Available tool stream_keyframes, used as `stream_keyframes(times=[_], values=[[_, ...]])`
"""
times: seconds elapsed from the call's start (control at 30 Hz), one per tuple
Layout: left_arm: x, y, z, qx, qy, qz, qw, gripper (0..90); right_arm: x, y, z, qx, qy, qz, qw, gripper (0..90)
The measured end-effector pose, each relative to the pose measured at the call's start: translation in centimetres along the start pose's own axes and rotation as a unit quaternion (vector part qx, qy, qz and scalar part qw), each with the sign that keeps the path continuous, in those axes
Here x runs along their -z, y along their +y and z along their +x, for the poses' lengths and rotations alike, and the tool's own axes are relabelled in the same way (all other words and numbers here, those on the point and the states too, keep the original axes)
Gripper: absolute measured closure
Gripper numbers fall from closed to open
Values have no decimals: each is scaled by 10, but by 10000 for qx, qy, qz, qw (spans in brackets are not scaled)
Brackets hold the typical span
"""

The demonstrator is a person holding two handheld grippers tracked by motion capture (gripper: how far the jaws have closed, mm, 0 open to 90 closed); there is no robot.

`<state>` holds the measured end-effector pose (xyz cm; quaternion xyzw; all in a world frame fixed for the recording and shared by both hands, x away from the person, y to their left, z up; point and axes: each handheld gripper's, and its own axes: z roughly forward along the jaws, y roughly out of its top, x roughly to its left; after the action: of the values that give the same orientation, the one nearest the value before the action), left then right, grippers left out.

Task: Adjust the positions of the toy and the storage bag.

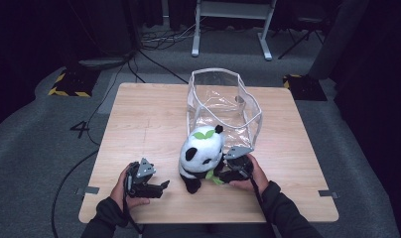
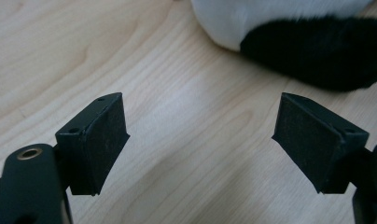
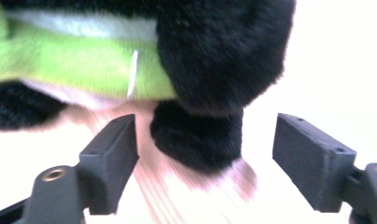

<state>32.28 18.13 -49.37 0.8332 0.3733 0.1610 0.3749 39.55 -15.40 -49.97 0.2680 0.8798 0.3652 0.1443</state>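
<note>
1. The panda plush [image 1: 201,154] sits upright on the wooden table [image 1: 139,124], at about 6 o'clock from the clear plastic bag [image 1: 223,106] and just in front of its open mouth
2. It looks light, soft and squashy; the fur will give under the pads and a shallow pinch may slide off, so I judge a deep hold on a limb or the body safest. Nothing about it seems fragile
3. Best hold, as I judge it: the black paw [image 3: 200,140] lying between the right gripper's jaws, or the black leg [image 2: 317,51] at 1 o'clock in the left gripper view
4. The right gripper [image 1: 228,174], at 3 o'clock of the plush, has its jaws spread wide; the paw is between them but neither pad touches it
5. The left gripper [image 1: 165,185], at 9 o'clock of the plush, is parted with bare table between the jaws, holding nothing
6. Count: one panda, one clear bag, two grippers, one table
</note>
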Motion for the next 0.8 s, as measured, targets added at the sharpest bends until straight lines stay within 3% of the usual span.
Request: stream_keyframes(times=[0.17,0.5,0.67,0.8], values=[[8,15,-13,-155,-60,-300,9994,163,18,-10,-7,41,85,34,9999,212],[10,38,-37,-399,-231,-522,9976,159,49,-36,-24,-80,66,-3,9999,236],[10,49,-46,-469,-287,-628,9965,159,68,-51,-36,-168,-114,-53,9998,236],[14,53,-52,-574,-208,-699,9957,160,83,-68,-44,-294,-227,-101,9993,235]])
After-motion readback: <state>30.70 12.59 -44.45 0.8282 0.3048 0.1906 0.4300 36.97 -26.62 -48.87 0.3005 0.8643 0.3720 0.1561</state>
